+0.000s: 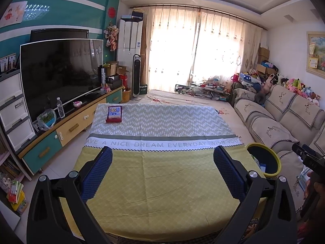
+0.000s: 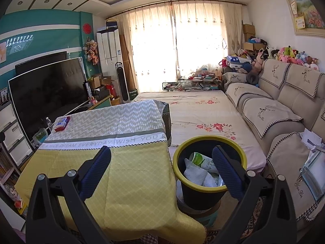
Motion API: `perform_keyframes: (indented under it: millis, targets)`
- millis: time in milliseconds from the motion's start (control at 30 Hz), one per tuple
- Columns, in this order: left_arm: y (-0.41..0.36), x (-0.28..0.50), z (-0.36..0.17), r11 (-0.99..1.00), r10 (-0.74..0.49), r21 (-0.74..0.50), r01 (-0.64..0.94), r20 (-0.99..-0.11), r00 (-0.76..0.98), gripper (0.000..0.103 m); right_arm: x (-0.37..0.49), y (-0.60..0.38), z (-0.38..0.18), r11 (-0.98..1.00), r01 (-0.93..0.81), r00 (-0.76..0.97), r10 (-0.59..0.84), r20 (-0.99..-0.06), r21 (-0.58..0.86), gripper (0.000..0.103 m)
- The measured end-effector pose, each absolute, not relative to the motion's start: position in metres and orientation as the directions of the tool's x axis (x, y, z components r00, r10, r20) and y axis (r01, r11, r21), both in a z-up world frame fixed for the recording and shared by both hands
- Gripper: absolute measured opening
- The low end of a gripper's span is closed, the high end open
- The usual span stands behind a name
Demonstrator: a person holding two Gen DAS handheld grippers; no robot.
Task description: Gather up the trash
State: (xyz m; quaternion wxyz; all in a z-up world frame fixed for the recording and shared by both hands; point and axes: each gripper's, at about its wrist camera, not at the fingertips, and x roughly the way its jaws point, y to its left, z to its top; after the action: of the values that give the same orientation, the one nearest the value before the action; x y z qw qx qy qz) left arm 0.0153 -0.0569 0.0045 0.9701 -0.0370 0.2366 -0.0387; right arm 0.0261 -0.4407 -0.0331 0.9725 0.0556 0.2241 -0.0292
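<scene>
A black trash bin with a yellow rim (image 2: 211, 142) stands on a stool at the table's right side, with crumpled paper (image 2: 195, 172) and a green-white wrapper (image 2: 200, 159) inside. It also shows in the left wrist view (image 1: 276, 158). My right gripper (image 2: 161, 152) is open and empty, over the table's right edge, its right finger in front of the bin. My left gripper (image 1: 162, 152) is open and empty above the yellow part of the tablecloth (image 1: 162, 183). A small box on a red tray (image 1: 114, 114) sits at the table's far left corner.
A TV (image 1: 59, 73) on a low cabinet runs along the left, with a water bottle (image 1: 60, 107) on it. A beige sofa (image 2: 280, 109) lines the right, papers (image 2: 312, 142) on its seat. A flowered sheet (image 2: 203, 109) covers the floor beyond.
</scene>
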Motion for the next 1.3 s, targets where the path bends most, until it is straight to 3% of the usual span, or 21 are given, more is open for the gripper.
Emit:
perform_keyframes:
  millis: [1300]
  targets:
    - [-0.057,0.027,-0.003,0.991,-0.122,-0.104,0.082,-0.485,0.866,0.098,0.031,-0.443,-0.044,0.991,0.082,0.891,-0.026,-0.454,0.103,0.095]
